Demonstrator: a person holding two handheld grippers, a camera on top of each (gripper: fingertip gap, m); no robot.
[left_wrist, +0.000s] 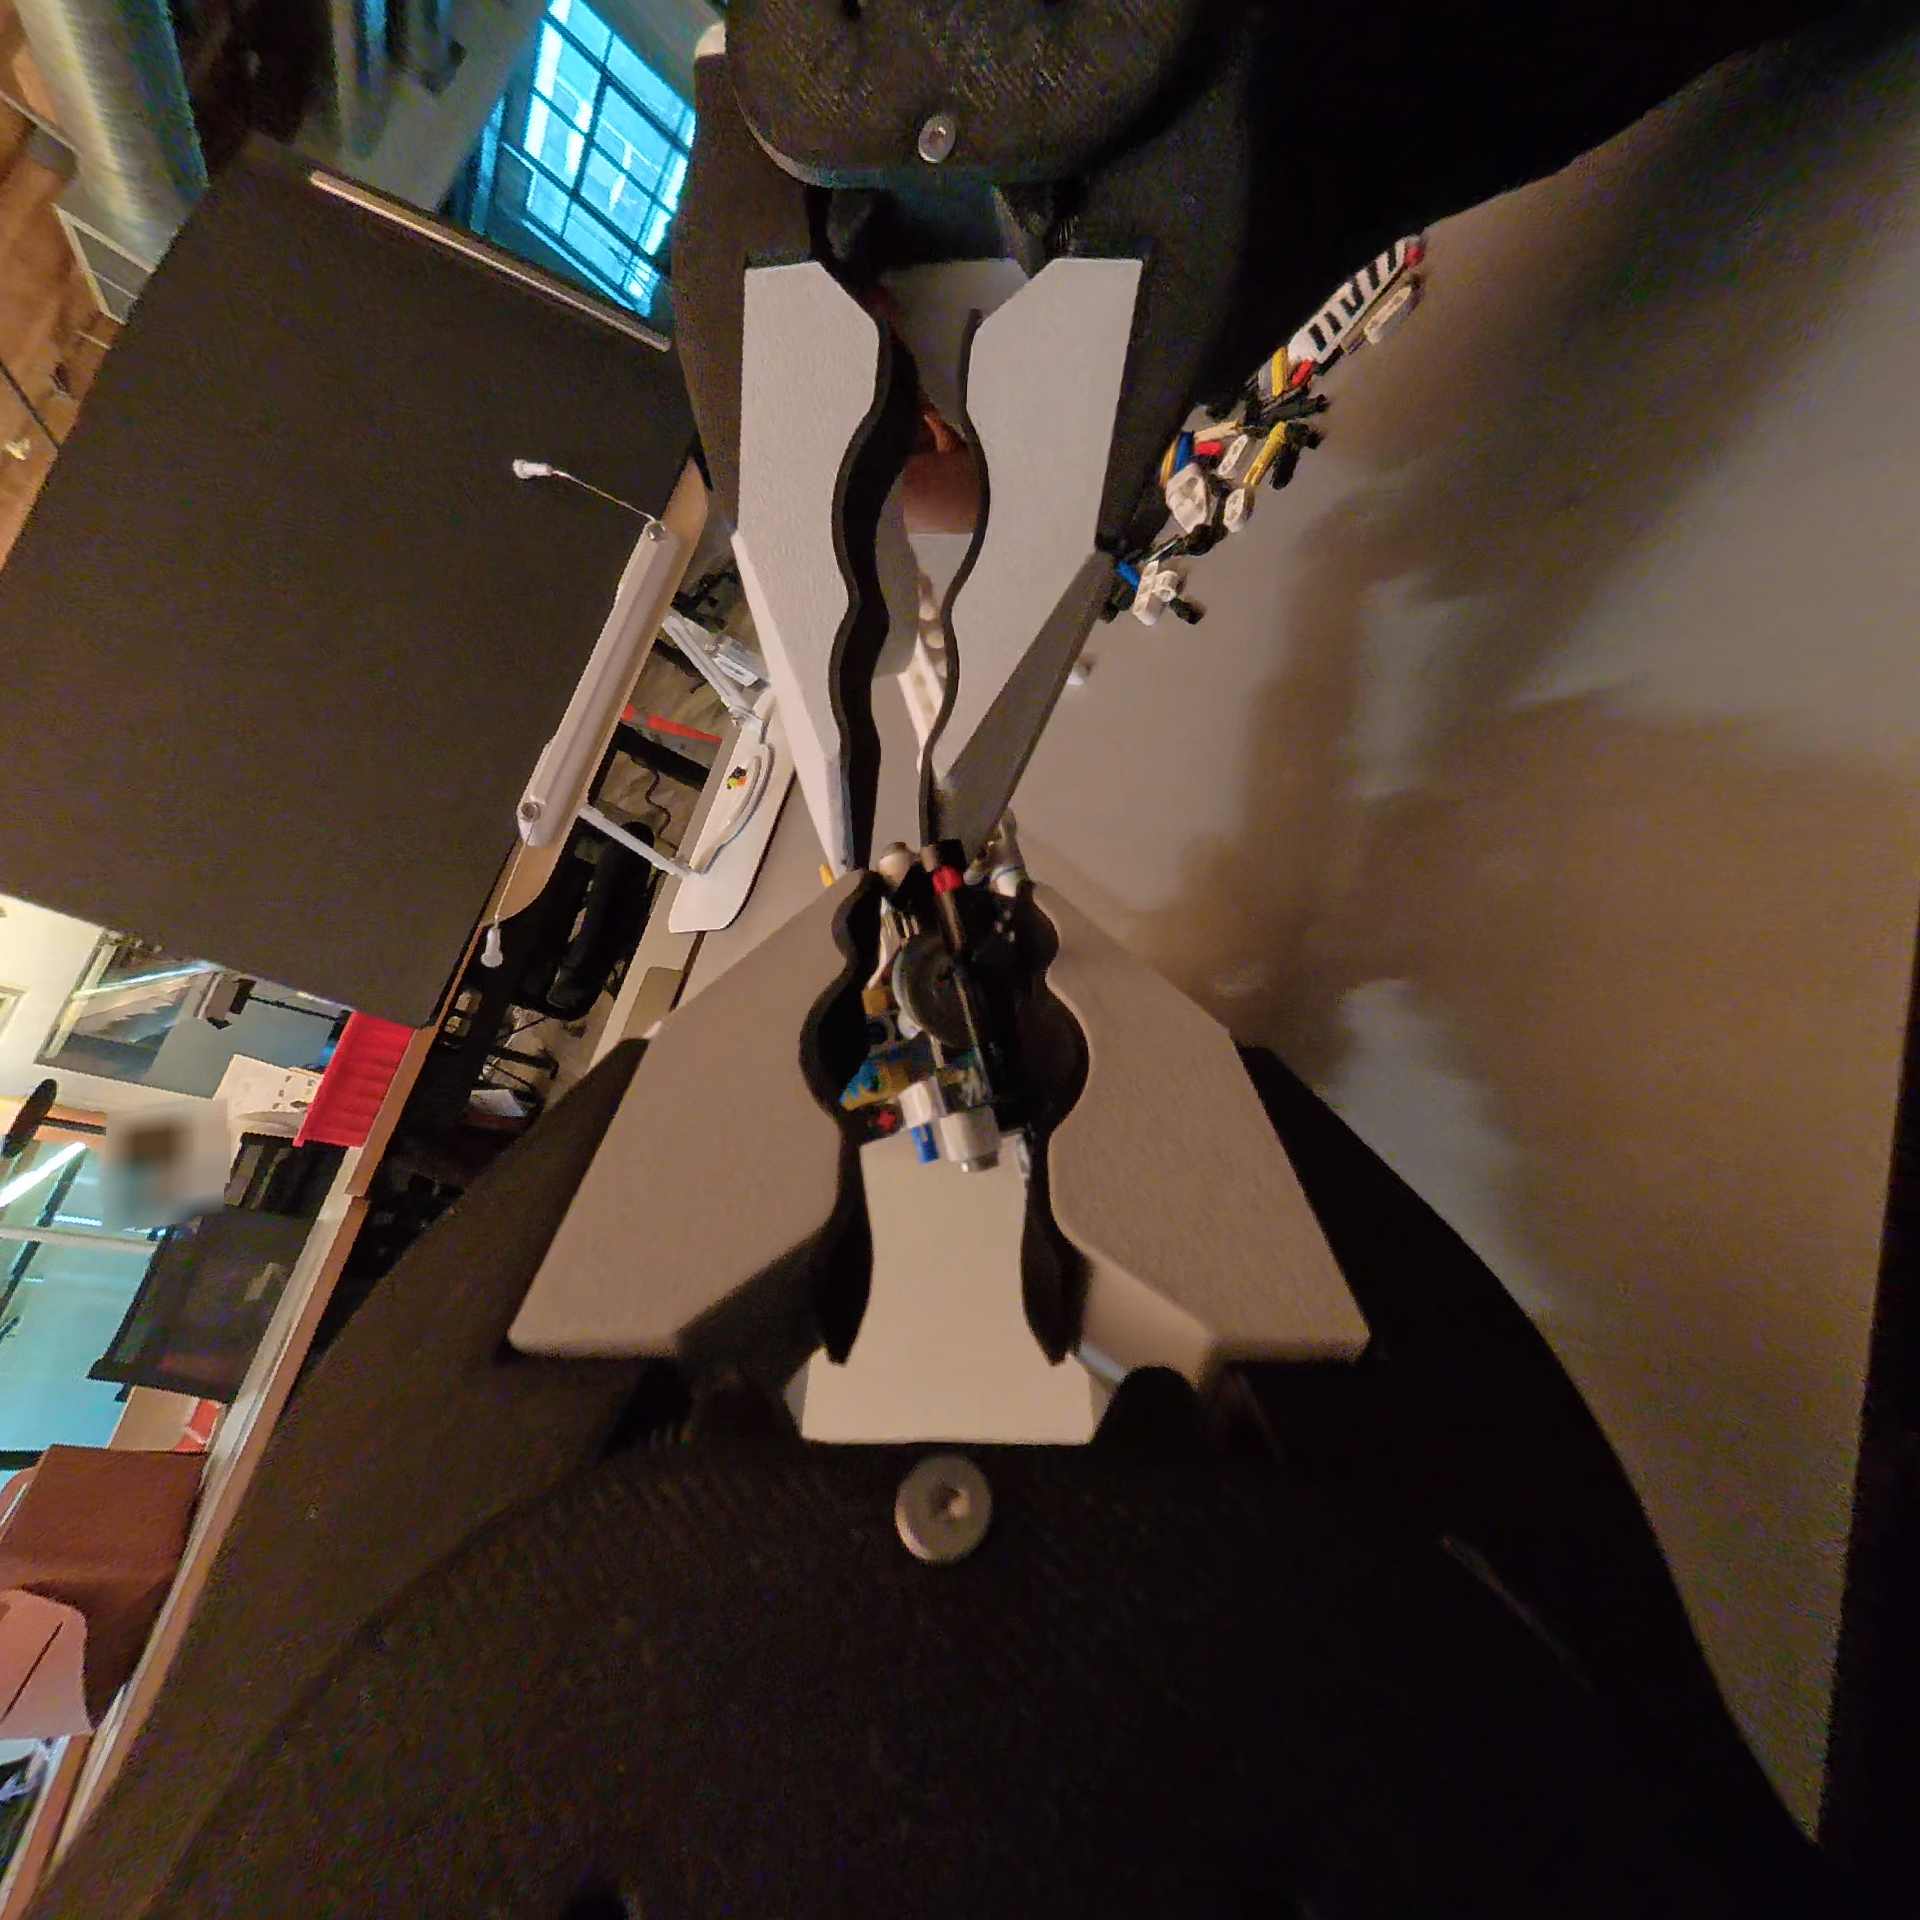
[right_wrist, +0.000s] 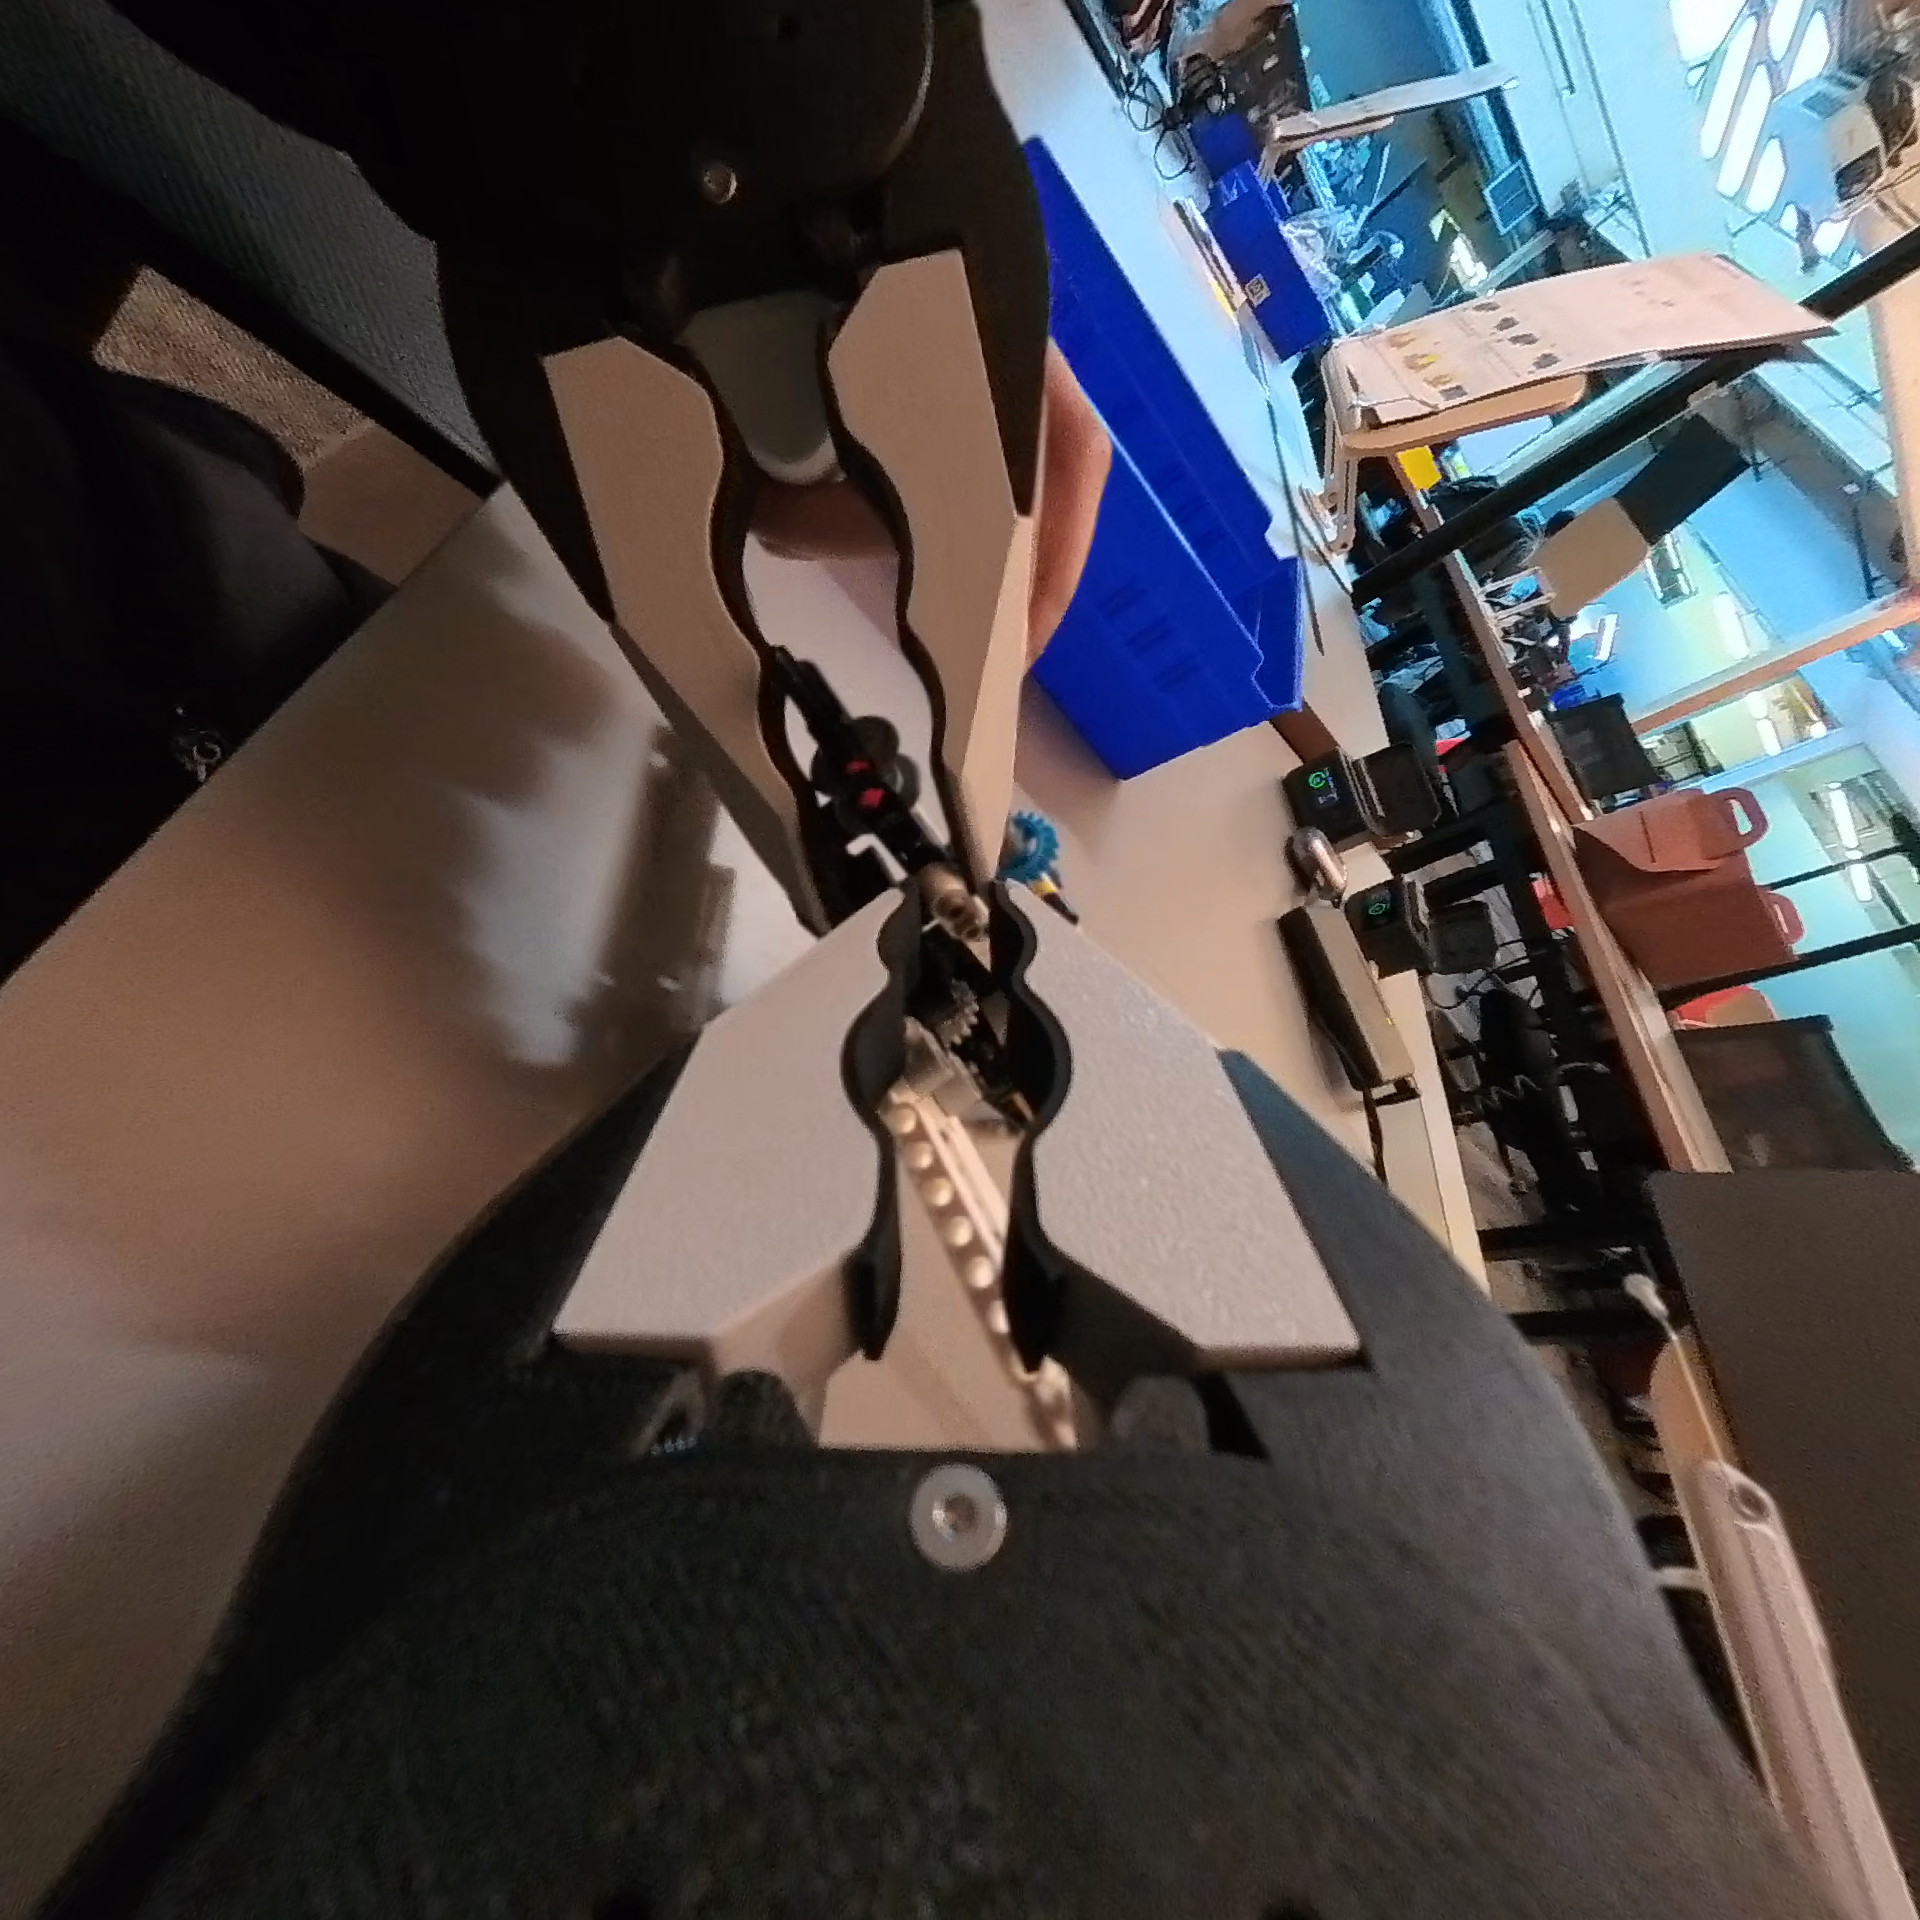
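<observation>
- The left gripper (left_wrist: 940, 883) and right gripper (right_wrist: 961, 914) meet tip to tip above the table (left_wrist: 1558, 727), each narrowed onto an opposite end of one brick model (left_wrist: 935, 997).
- The model's long axis runs along both grippers' fingers.
- Loose bricks (left_wrist: 1236, 468) lie toward the table's far edge.
- A blue bin (right_wrist: 1153, 520) stands near the table's edge; contents hidden.

Two grippers (left_wrist: 940, 868) (right_wrist: 961, 914), one brick model (left_wrist: 940, 997), one blue bin (right_wrist: 1164, 540).

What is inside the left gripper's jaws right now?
A toy-brick assembly: black frame, grey wheel, blue, yellow and white parts, inside the left gripper. The right gripper meets its far end. Pad contact is covered.
</observation>
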